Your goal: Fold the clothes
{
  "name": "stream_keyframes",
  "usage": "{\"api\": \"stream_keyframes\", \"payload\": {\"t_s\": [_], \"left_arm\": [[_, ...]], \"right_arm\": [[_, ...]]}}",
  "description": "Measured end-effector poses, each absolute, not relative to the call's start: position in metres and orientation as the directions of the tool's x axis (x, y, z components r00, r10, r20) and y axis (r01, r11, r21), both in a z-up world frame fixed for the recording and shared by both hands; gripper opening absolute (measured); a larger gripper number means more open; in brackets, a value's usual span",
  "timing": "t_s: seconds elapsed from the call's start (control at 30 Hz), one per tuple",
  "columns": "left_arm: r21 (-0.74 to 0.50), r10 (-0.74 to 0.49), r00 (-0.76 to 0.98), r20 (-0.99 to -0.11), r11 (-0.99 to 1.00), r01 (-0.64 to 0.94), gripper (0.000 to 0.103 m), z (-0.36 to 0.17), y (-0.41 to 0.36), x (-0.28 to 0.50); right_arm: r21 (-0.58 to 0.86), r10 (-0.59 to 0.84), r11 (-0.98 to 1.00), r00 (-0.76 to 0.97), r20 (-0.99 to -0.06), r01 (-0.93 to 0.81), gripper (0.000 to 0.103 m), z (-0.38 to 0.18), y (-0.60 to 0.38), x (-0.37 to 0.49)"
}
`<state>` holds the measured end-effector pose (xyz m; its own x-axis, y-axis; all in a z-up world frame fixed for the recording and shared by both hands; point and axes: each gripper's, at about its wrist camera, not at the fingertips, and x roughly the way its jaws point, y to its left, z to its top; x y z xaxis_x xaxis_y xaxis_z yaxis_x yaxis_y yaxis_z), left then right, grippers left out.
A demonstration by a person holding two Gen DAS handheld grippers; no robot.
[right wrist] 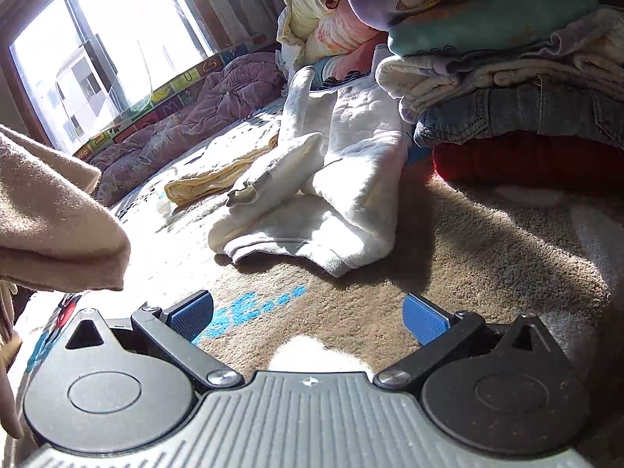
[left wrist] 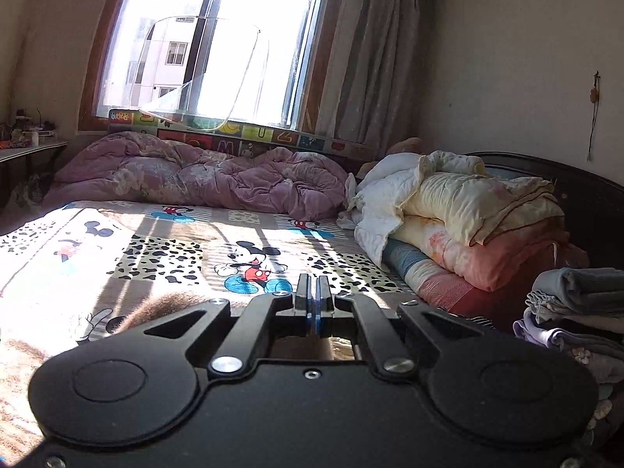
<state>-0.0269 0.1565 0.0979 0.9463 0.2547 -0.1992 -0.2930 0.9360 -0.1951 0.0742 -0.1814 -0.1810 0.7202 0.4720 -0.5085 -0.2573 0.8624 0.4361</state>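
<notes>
Sunlit bed [left wrist: 163,234]: left hand-held gripper [left wrist: 312,296] pinched together, lifting beige garment [right wrist: 54,226] clear of bed; right hand-held gripper [right wrist: 308,319] spread, empty.

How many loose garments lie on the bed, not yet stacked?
2: a white quilted garment crumpled beside the folded pile, and a pale yellow garment just beyond it. Others may be hidden.
</notes>
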Motion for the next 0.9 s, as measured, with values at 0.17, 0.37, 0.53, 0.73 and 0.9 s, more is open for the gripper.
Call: {"api": "stream_keyframes", "payload": {"t_s": [0.17,0.37,0.53,0.73,0.9], "left_arm": [[-0.205,0.277,0.953,-0.121,0.933,-0.297,0.000,0.110,0.164,-0.081],[-0.212,0.310,0.922,-0.233,0.909,-0.360,0.000,0.062,0.176,-0.109],[-0.241,0.333,0.854,-0.399,0.861,-0.448,0.008,-0.006,0.182,-0.128],[-0.231,0.320,0.787,-0.528,0.837,-0.496,0.060,-0.067,0.171,-0.150],[-0.316,0.276,0.765,-0.582,0.790,-0.526,0.064,-0.093,0.175,-0.167]], "right_arm": [[0.414,0.508,0.851,0.705,-0.495,-0.323,0.102,-0.178,-0.170,0.056],[0.433,0.554,0.825,0.672,-0.492,-0.364,0.103,-0.177,-0.156,0.043],[0.442,0.599,0.795,0.650,-0.468,-0.414,0.102,-0.171,-0.144,0.030],[0.409,0.637,0.770,0.623,-0.454,-0.489,0.102,-0.162,-0.118,0.009],[0.393,0.661,0.750,0.591,-0.462,-0.532,0.103,-0.160,-0.101,-0.009]]}}
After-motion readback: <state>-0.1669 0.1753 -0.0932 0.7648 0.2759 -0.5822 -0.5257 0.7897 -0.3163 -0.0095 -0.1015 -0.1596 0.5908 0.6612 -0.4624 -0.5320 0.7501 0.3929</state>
